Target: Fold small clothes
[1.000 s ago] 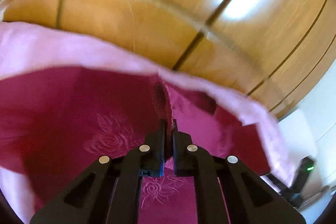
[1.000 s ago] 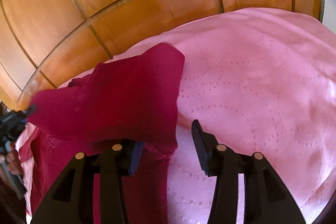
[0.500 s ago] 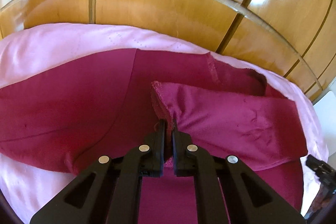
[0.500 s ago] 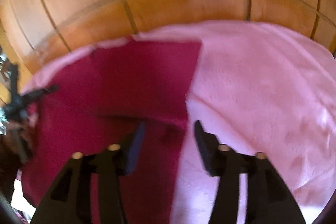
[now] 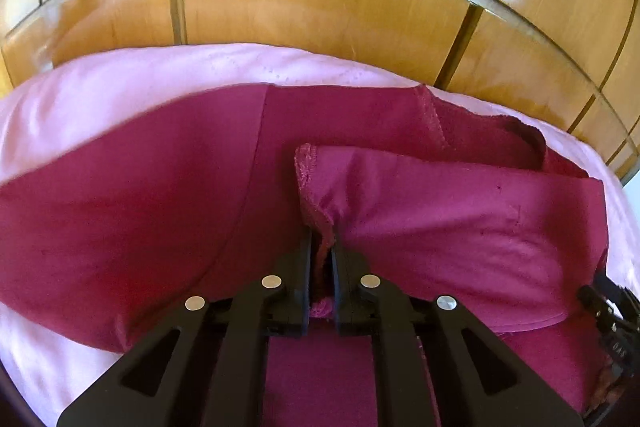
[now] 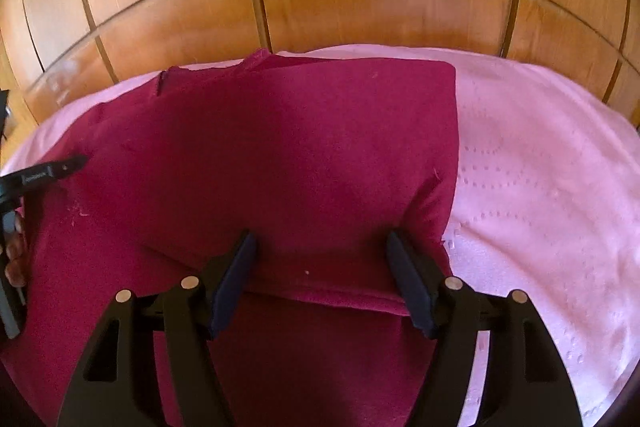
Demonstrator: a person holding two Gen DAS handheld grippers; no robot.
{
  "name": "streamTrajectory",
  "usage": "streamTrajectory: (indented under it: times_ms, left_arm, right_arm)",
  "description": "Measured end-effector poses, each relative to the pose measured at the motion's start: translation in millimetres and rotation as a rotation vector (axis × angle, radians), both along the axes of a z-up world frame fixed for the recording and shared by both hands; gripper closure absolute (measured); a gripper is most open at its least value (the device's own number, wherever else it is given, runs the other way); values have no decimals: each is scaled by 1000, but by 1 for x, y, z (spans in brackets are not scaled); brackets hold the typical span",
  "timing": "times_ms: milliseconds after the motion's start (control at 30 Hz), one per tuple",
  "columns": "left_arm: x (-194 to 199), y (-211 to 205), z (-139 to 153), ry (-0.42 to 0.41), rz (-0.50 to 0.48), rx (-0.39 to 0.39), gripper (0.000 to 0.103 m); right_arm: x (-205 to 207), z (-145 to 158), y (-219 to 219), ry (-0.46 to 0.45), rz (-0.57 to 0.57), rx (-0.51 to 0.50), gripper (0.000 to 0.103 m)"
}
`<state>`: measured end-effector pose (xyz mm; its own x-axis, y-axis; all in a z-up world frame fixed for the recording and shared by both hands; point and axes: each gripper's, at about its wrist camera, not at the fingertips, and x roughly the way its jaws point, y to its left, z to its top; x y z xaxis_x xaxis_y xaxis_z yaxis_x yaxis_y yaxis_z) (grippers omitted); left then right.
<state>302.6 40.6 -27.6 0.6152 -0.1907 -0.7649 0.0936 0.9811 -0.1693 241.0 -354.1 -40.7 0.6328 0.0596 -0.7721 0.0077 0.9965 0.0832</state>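
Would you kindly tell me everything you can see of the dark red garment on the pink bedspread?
The dark red garment is soft, matte knit-looking cloth, lying mostly flat on the pink bedspread before wooden panelling. One flap is folded over its body; stitched hems and a neck-like opening show at the far edge. The left tool is shut on a bunched hem of the flap. The right tool is opening, its fingers clear of the folded edge between them.
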Motion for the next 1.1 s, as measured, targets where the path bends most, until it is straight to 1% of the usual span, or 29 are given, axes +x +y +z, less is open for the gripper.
streamTrajectory:
  times_ms: [100, 133, 200, 300, 367, 433, 467, 533, 567, 600, 633, 667, 767, 867, 900, 933, 1000, 1033, 1100]
  left_arm:
    - [-6, 12, 5, 17, 42, -73, 95]
    - [-9, 16, 7, 17, 54, -87, 91]
    - [-20, 22, 12, 10, 69, -92, 89]
    - [-44, 33, 19, 1, 91, -104, 89]
    - [-65, 52, 25, -2, 130, -127, 89]
    - [-83, 77, 31, 3, 171, -168, 89]
    - [-92, 92, 33, 5, 191, -190, 86]
    - [-113, 132, 38, 0, 282, -225, 41]
    - [-126, 157, 41, -25, 346, -252, 36]
    - [-135, 176, 43, -38, 394, -261, 34]
    - [-145, 201, 45, -44, 455, -269, 34]
    - [-149, 218, 45, -41, 493, -278, 34]
    - [-166, 294, 40, -10, 677, -346, 34]
    - [-172, 347, 37, 5, 791, -392, 34]
    - [-171, 359, 35, 8, 814, -411, 34]
    - [-170, 370, 33, 10, 835, -430, 37]
    - [-166, 392, 28, 12, 883, -467, 48]
    - [-162, 399, 26, 7, 893, -489, 51]
    - [-154, 411, 23, 1, 910, -493, 55]
  right_arm:
    - [2, -3, 0, -5, 0, -3, 34]
    - [3, -4, 2, -5, 0, -4, 33]
    - [3, -4, 2, -6, -1, -4, 33]
    - [3, -2, 7, -9, -1, -8, 33]
    - [3, -2, 8, -10, -2, -11, 32]
    - [3, -2, 11, -12, -1, -15, 30]
    - [4, -2, 13, -12, 1, -18, 28]
    - [2, -1, 15, -14, -1, -32, 27]
    - [0, 0, 15, -15, -1, -39, 26]
    - [-1, 0, 16, -16, -3, -50, 25]
    - [-2, 1, 17, -17, -6, -59, 24]
    - [-2, 1, 19, -18, -9, -75, 24]
    - [-2, 1, 21, -22, -17, -102, 22]
    - [-2, 1, 21, -23, -21, -121, 20]
    - [-2, 1, 21, -23, -22, -125, 19]
    - [-2, 1, 22, -23, -24, -131, 19]
    - [-2, 1, 22, -23, -29, -142, 18]
    - [-1, 1, 23, -23, -31, -148, 17]
    - [-1, 1, 23, -22, -33, -155, 17]
